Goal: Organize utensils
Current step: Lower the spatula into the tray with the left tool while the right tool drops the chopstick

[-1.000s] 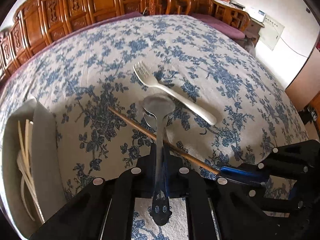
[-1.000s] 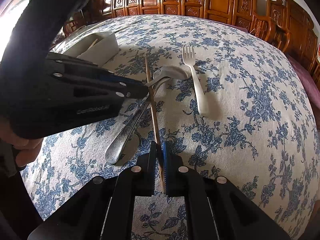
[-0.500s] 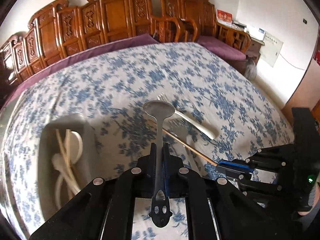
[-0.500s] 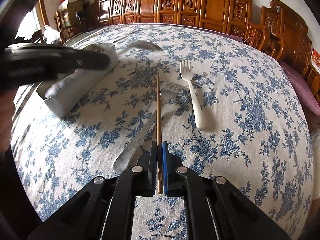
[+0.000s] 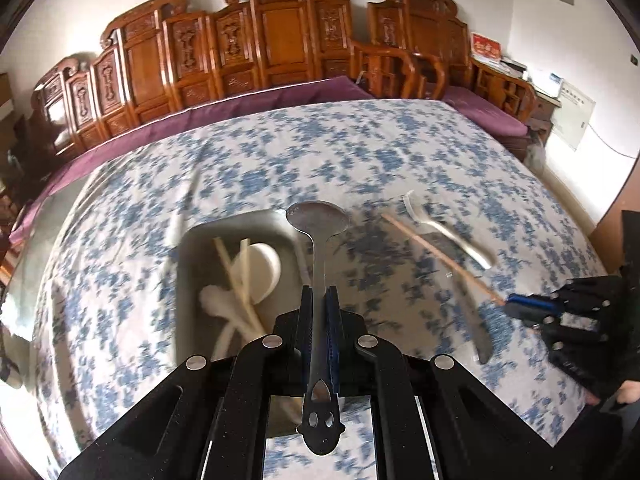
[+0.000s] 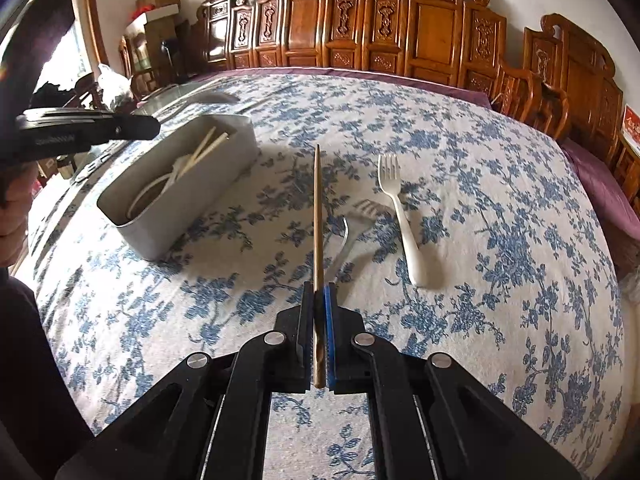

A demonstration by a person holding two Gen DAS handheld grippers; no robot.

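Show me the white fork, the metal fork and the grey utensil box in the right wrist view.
white fork (image 6: 405, 222), right wrist view, on its handle just below the tines.
metal fork (image 6: 351, 236), right wrist view, on its neck beside the held chopstick.
grey utensil box (image 6: 188, 204), right wrist view, on its near side wall.

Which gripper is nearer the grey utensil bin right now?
Left. The left gripper, shut on the metal spoon, hangs by the grey bin. The right gripper, shut on the wooden chopstick, is off to the bin's side above the tablecloth.
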